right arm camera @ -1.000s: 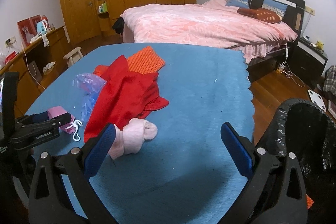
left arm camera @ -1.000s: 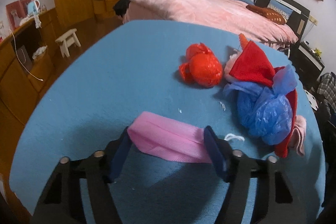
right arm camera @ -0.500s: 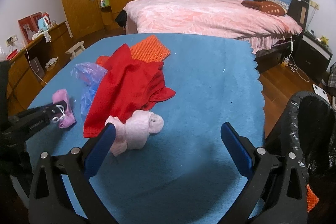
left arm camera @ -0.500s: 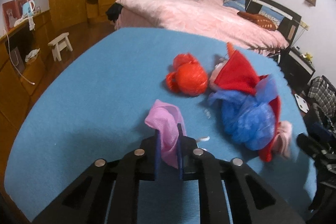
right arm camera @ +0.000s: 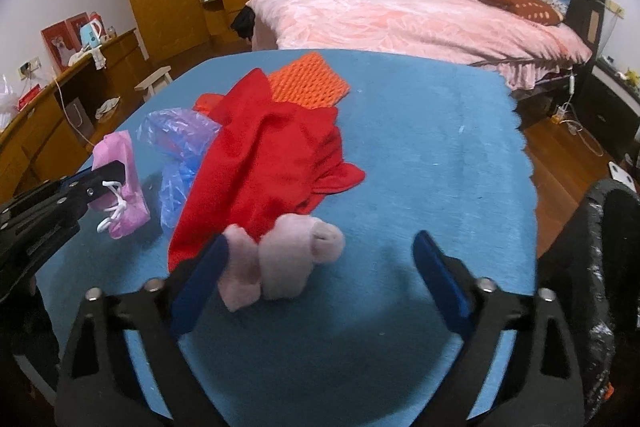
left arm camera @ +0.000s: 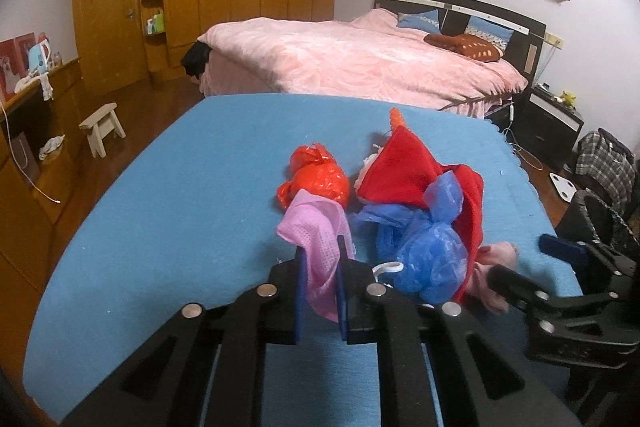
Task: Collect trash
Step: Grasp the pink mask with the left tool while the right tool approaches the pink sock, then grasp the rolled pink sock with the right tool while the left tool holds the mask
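Pinching a pink mask (left arm camera: 320,247) between its blue pads, the left gripper (left arm camera: 321,287) holds the soft, waffle-textured fabric bunched and lifted off the blue tablecloth (left arm camera: 192,187) in the left wrist view; the cloth flares above the jaws and hangs limp below them, with a white ear loop (left arm camera: 386,269) curling out at 3 o'clock. At 12 o'clock of the mask lies a crinkled red plastic bag (left arm camera: 316,181), glossy and knotted into a ball. At 2 o'clock a red cloth (left arm camera: 408,171) forms a peaked heap, and a translucent blue plastic bag (left arm camera: 428,251), wrinkled and shiny, lies against its near side. A fuzzy pale pink sock (left arm camera: 496,257) pokes out at 3 o'clock beside the right gripper's black frame.

From the right wrist view, the right gripper (right arm camera: 320,265) hovers with its blue pads spread wide, nothing between them but the table; the left pad sits just beside the pale pink sock (right arm camera: 280,263), which is rolled into plump, fleecy lumps. The red cloth (right arm camera: 272,155) sprawls flat at 11 o'clock, matte and creased, overlapping an orange foam net (right arm camera: 310,83) with a raised mesh pattern. The blue plastic bag (right arm camera: 176,135) lies at 10 o'clock. At 9 o'clock the pink mask (right arm camera: 120,167) is clamped in the left gripper (right arm camera: 105,175). A black-lined trash bin (right arm camera: 600,267) stands at 3 o'clock, off the table edge.
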Tool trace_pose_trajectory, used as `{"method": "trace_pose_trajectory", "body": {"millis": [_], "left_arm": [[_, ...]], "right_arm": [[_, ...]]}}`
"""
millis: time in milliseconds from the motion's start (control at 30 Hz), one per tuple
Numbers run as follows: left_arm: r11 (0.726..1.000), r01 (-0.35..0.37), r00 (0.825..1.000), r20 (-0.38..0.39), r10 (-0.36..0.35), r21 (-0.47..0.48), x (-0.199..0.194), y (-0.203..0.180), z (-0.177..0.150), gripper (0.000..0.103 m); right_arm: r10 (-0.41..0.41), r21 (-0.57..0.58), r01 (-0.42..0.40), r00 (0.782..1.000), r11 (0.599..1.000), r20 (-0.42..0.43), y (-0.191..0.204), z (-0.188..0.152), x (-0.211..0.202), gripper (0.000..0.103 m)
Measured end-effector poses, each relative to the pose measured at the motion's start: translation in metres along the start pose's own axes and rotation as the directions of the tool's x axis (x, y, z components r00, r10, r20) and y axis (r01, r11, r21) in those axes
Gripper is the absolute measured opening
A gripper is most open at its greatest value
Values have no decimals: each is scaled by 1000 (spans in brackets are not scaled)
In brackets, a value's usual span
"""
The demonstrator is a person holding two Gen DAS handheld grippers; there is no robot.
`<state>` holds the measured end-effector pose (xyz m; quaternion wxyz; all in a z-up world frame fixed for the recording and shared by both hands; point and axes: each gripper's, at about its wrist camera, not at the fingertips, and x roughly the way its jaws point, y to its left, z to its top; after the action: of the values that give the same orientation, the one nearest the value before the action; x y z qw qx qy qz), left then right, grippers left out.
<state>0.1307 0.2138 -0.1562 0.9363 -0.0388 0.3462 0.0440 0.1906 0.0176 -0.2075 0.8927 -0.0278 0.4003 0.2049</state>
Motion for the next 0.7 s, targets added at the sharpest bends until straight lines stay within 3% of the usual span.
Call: {"method": "trace_pose_trajectory", "body": {"millis": [100,267,400,700], "left_arm": [[1000,9,1000,0,-9,3,-2,-2,0,12],[1000,23,1000,-3,-23,5,-4,-5,-1,12],[999,31,1000,5,-31,11,-8,-10,1,12],[998,51,998,44,-52,31,-27,-28,12,12]], "right_arm": [[27,11,-26,999,1000,-27,2,0,5,73],[118,22,-117,991,993,-60,5,-2,7,43],[131,23,-130,989,991,-62,3,-1,-1,40],[99,22,-99,995,995,31,-10,9,-44,40]]}}
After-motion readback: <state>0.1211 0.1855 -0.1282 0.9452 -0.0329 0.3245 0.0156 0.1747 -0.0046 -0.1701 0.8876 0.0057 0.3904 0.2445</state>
